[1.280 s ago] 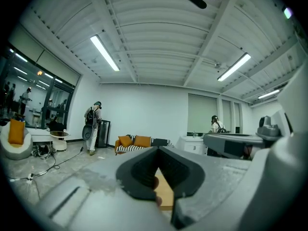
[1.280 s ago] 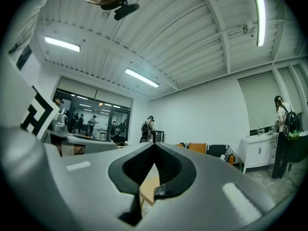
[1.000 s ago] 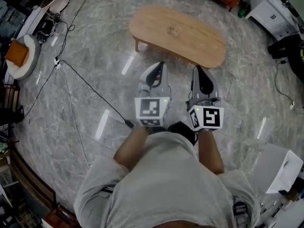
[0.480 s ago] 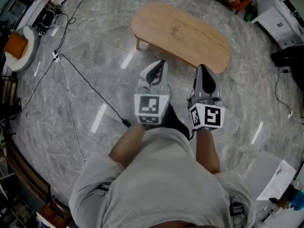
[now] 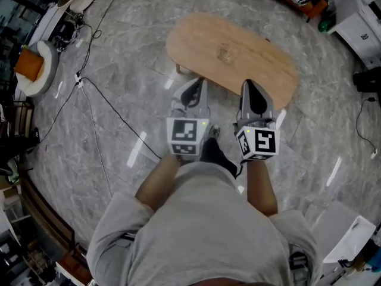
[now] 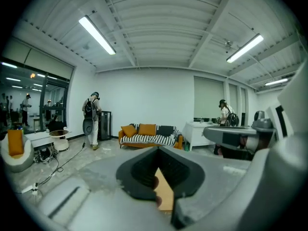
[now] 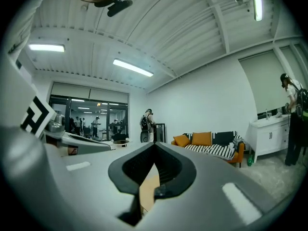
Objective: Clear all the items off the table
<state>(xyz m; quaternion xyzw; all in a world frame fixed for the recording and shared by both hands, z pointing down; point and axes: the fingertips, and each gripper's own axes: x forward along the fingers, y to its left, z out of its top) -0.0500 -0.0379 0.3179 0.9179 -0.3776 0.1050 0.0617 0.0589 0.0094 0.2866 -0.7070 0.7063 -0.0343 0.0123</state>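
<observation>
Ahead of the person (image 5: 202,219), the low oval wooden desk (image 5: 232,52) stands on the marble floor (image 5: 137,52), with no items visible on top. Left tool (image 5: 199,82) and right tool (image 5: 249,84) are pressed together and empty, held near the waist, probably idle.

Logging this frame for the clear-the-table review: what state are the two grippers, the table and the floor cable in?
Left gripper: shut, nothing between its jaws, held in front of the person.
Right gripper: shut, nothing between its jaws, level with the left one.
Wooden table: standing upright, top bare in the head view.
Cable: lying loose across the floor.
</observation>
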